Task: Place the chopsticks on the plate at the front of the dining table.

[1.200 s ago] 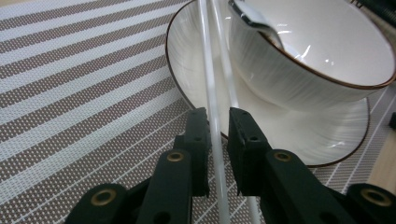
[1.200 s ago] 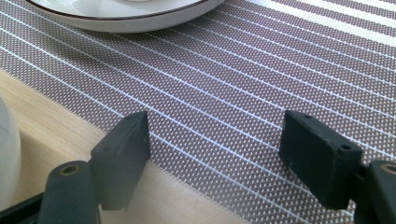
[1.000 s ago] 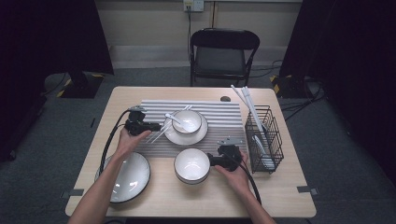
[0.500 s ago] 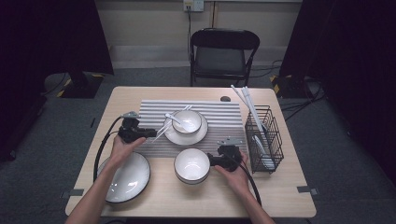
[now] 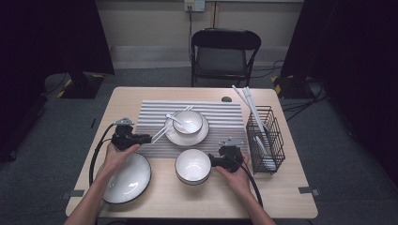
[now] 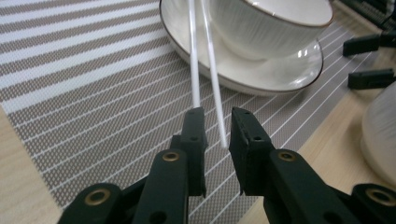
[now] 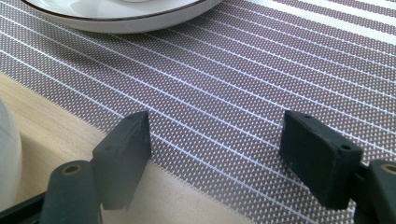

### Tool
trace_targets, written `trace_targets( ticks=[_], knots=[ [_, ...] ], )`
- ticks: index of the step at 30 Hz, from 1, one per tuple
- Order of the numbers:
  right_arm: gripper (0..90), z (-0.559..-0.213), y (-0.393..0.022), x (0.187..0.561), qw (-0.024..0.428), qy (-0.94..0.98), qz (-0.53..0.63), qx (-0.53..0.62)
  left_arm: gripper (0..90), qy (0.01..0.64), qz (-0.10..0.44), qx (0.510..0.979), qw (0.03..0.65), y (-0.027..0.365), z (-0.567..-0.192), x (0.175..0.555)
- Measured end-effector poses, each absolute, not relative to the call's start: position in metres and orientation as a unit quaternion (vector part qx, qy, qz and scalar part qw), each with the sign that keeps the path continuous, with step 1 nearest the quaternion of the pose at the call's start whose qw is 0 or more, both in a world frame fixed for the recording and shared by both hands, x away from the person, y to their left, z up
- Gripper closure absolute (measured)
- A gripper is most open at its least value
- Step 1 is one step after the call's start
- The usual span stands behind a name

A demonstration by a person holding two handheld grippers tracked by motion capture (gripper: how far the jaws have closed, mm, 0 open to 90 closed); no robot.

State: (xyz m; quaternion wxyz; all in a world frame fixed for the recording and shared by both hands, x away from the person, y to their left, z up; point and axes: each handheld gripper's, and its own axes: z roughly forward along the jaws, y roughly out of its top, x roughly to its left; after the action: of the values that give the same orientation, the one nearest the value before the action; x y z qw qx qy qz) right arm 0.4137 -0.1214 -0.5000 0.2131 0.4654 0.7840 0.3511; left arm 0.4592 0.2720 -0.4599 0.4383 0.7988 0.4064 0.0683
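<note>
From the high view, the left gripper (image 5: 144,138) is seen at the mat's (image 5: 155,108) left edge, the chopsticks (image 5: 165,129) slanting away toward the plate (image 5: 174,138). The right gripper (image 5: 212,161) sits by the front bowl (image 5: 193,166), farther off.

In the left gripper view, the jaws are narrowed, one chopstick end (image 6: 219,126) lying between them, apparently unpinched.

In the right gripper view, jaws are spread wide, empty.
</note>
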Motion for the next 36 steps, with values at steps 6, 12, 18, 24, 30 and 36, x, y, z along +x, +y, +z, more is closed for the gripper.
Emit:
trace_targets(
  ticks=[6,12,18,24,30,36],
  knots=[
    [24.0,-0.500,-0.121,0.414,0.213,0.784,0.351,0.466,76.2,0.415,0.064,0.799,0.430,0.277,-0.468,0.459],
    [24.0,-0.500,-0.121,0.414,0.213,0.784,0.351,0.466,78.5,0.422,0.058,0.799,0.425,0.278,-0.471,0.463],
    [24.0,-0.500,-0.121,0.414,0.213,0.784,0.351,0.466,85.2,0.415,0.059,0.806,0.417,0.272,-0.474,0.465],
    [24.0,-0.500,-0.121,0.414,0.213,0.783,0.351,0.466,86.7,0.419,0.061,0.802,0.421,0.269,-0.474,0.466],
    [24.0,-0.500,-0.121,0.414,0.213,0.783,0.351,0.466,86.5,0.414,0.058,0.806,0.419,0.265,-0.474,0.468],
    [24.0,-0.500,-0.121,0.414,0.213,0.783,0.351,0.467,86.4,0.414,0.059,0.805,0.421,0.264,-0.475,0.469]
  ],
)
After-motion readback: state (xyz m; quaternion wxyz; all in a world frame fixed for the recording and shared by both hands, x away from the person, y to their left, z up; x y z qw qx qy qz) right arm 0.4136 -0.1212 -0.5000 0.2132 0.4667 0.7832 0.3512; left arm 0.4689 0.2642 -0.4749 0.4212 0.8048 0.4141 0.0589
